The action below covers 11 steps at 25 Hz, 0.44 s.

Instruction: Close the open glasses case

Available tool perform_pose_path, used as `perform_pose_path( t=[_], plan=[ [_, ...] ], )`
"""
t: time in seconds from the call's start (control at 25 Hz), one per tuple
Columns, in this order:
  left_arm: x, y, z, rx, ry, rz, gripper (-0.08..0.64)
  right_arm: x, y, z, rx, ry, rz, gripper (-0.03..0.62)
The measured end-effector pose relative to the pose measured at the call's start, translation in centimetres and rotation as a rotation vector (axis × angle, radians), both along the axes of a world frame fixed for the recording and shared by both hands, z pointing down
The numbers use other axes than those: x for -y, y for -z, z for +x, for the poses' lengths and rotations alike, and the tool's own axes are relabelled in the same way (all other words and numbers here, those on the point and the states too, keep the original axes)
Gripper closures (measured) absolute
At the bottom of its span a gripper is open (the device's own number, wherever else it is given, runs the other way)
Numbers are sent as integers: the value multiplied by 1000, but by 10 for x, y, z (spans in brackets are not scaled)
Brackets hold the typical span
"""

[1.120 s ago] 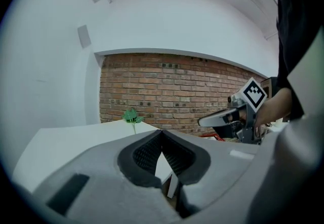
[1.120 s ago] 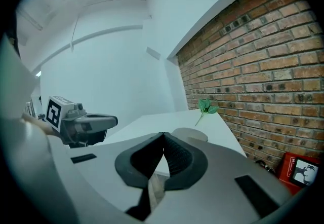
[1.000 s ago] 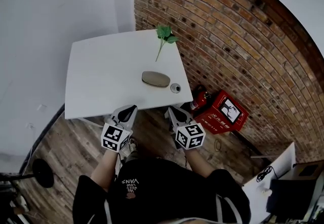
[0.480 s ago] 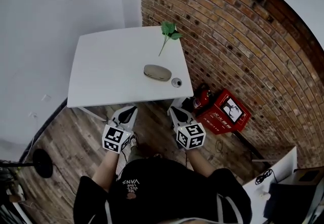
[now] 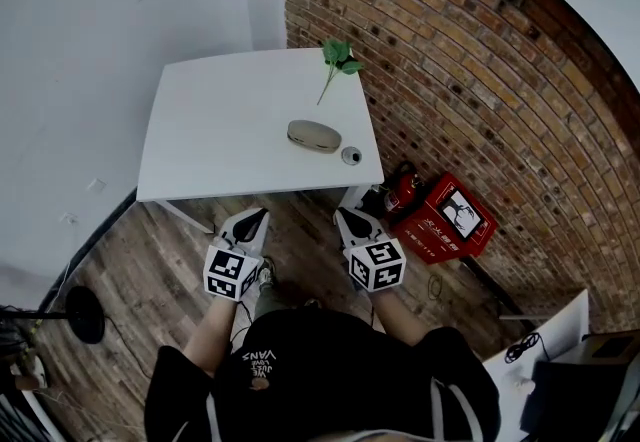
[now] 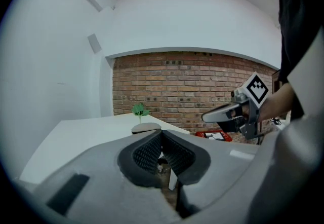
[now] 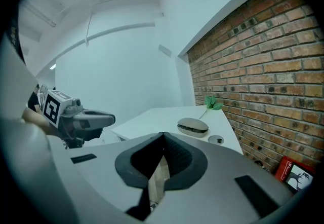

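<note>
The case [image 5: 314, 136] is seen lying crosswise, well ahead of the right gripper [image 5: 348, 218] (the nearer) and left gripper [image 5: 261, 216], fingers clenched empty.

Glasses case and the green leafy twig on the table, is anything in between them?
Nothing. The head view shows only bare white table between the glasses case and the twig.

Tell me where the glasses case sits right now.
In the head view the glasses case lies on the white table, toward its right side, between the green sprig beyond it and a small round object just to its front right.
</note>
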State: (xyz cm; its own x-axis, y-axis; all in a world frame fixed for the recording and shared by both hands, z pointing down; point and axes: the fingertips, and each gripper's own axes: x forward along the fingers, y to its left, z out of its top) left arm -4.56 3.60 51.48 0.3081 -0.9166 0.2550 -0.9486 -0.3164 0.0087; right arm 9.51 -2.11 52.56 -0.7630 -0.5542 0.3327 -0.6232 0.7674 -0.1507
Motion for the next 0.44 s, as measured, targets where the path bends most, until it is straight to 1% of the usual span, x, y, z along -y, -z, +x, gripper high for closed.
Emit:
perform_pose_path(
  t=[0.2,0.44],
  plan=[
    [-6,-4,0,-2,11,-8,558,-1,0,1,-10,1,7,594],
    [-3,-2,-3,14,6,-4,558,1,-4,-2,-20,-4,5,594]
  ],
)
